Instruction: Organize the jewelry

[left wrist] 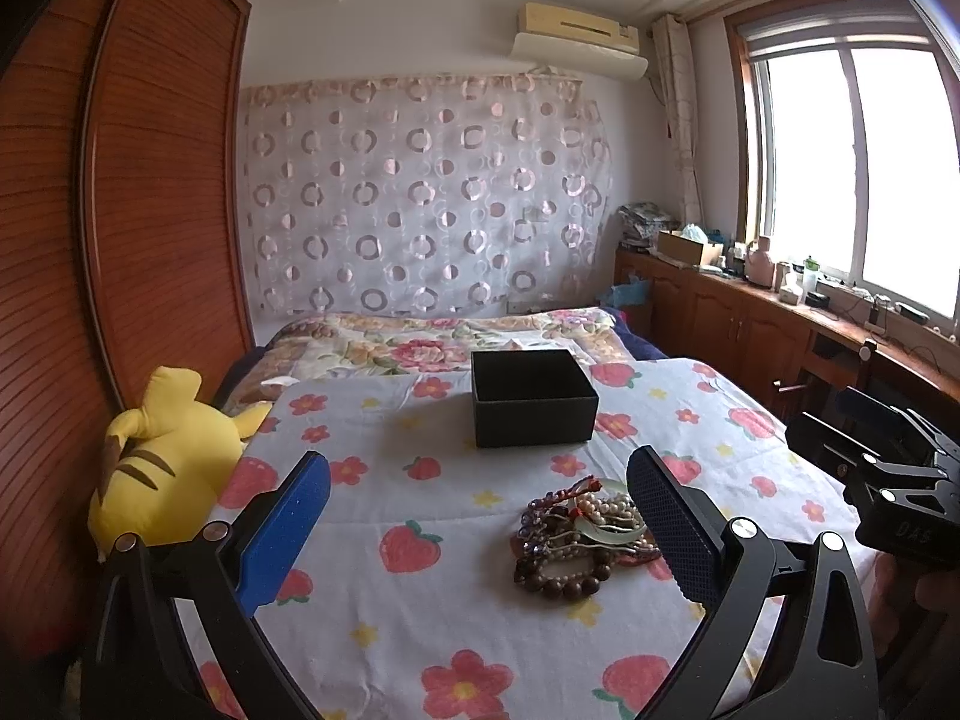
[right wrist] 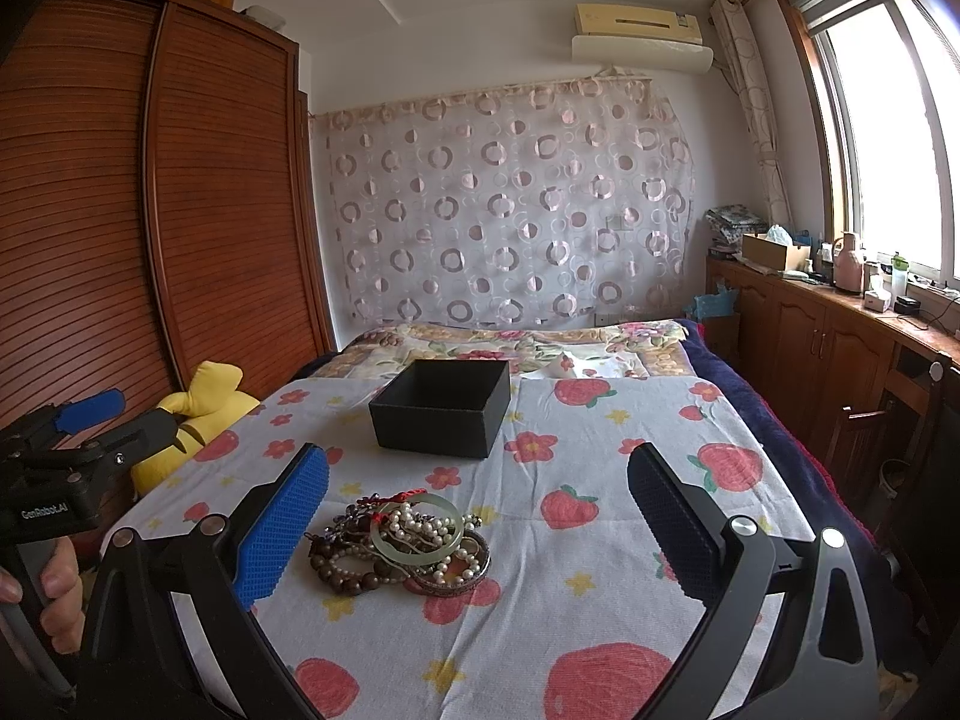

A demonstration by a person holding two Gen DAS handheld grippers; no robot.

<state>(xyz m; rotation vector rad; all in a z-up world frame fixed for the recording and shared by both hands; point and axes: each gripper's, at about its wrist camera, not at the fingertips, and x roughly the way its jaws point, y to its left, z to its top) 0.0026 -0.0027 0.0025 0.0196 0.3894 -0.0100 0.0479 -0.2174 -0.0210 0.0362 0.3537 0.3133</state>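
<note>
left gripper (left wrist: 479,531): black frame, round silver screws, blue dimpled pad on one jaw, dark dimpled pad on the other | right gripper (right wrist: 479,531): same build and colours | left body: white "GenRobot.AI" lettering, grey handle | left hand (right wrist: 57,600): bare skin, nails showing

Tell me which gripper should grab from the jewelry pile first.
Either could; slight edge to the left. Both the left gripper and right gripper are open and empty, but the jewelry pile lies farther inside the left one's fingers.
</note>
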